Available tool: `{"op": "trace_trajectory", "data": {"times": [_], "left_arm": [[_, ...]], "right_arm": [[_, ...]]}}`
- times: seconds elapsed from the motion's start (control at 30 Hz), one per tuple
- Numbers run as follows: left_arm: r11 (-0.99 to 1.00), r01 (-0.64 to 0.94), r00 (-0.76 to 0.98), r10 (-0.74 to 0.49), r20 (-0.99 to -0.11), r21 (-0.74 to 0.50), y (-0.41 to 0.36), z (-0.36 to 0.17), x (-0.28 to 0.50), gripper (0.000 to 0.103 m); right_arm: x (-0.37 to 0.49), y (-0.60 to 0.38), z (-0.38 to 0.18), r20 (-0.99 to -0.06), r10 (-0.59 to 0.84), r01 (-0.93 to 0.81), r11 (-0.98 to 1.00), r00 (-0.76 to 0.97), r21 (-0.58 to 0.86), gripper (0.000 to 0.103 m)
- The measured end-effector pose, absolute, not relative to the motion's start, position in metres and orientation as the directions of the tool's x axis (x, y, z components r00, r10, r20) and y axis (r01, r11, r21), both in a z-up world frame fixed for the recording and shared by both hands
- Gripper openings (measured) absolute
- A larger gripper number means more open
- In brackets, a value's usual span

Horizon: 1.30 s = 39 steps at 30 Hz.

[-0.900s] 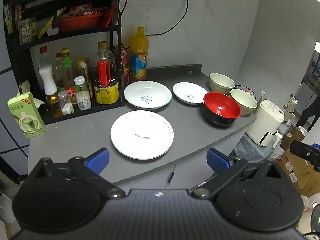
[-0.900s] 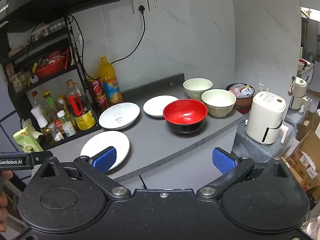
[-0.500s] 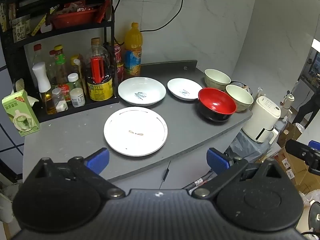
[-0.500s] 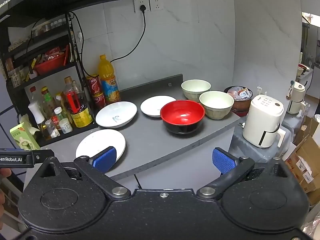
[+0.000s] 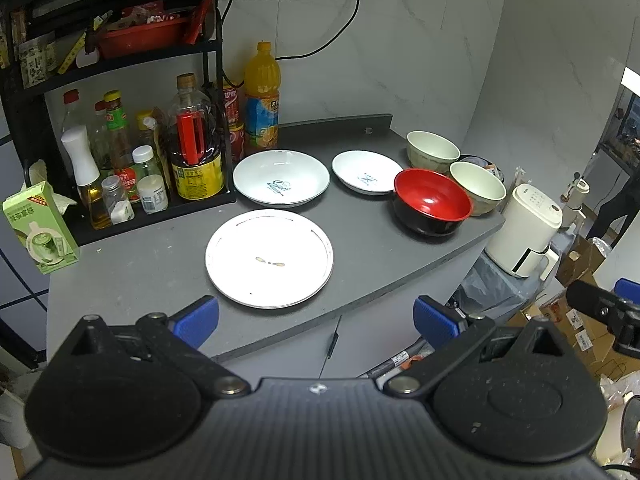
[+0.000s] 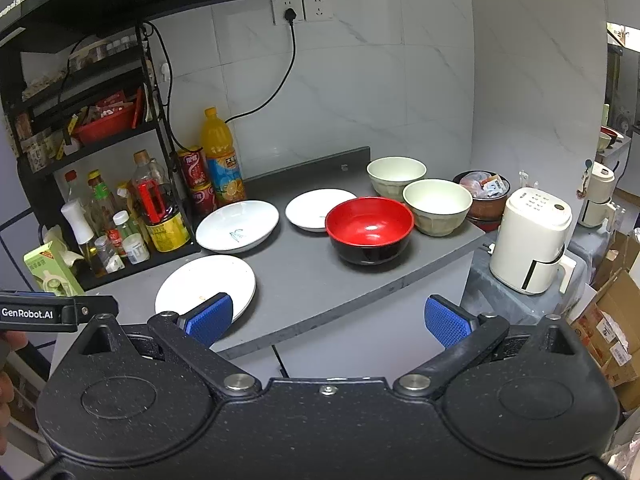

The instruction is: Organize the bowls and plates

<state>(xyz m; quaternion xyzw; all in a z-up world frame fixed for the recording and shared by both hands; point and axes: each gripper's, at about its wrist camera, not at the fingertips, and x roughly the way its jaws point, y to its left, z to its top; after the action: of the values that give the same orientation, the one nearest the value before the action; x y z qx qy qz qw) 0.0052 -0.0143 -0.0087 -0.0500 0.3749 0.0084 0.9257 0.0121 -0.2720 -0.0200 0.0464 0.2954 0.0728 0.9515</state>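
Note:
A flat white plate [image 5: 269, 258] [image 6: 206, 282] lies nearest on the grey counter [image 5: 368, 256]. Behind it sit a deep white plate [image 5: 281, 177] [image 6: 237, 225] and a small white plate [image 5: 366, 171] [image 6: 316, 210]. At the right stand a red-and-black bowl [image 5: 432, 203] [image 6: 369, 229] and two cream bowls [image 5: 432, 151] [image 5: 478, 187] [image 6: 396, 177] [image 6: 437, 206]. My left gripper [image 5: 316, 324] is open and empty, hovering short of the counter's front edge. My right gripper [image 6: 328, 318] is open too, with nothing between its blue pads, back from the counter.
A black rack [image 5: 116, 64] with bottles and jars fills the counter's back left, with an orange drink bottle [image 5: 261, 98] beside it. A green carton [image 5: 40, 228] stands at the left edge. A white appliance [image 6: 532, 240] and cardboard boxes sit lower right.
Both views have shifted slightly: in the left view the dishes slid left and down a little; in the right view the counter sits a little lower and further off. No dish has moved.

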Motion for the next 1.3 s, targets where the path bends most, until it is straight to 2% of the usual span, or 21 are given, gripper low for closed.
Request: {"op": "trace_trajectory", "data": {"times": [0.83,1.3], "left_arm": [[0.995,-0.062,0.719,-0.009,-0.695,-0.076,-0.019,-0.008,-0.002,0.103],[0.996,-0.046,0.731,-0.02,-0.682,-0.078,-0.027,0.0,-0.007,0.103]], "right_arm": [[0.004,-0.285,-0.016,-0.542,0.174,-0.116,0.983,0.822,0.139,0.103],[0.005,-0.288,-0.012,-0.546,0.237,-0.159,0.969,0.804,0.186,0.103]]}}
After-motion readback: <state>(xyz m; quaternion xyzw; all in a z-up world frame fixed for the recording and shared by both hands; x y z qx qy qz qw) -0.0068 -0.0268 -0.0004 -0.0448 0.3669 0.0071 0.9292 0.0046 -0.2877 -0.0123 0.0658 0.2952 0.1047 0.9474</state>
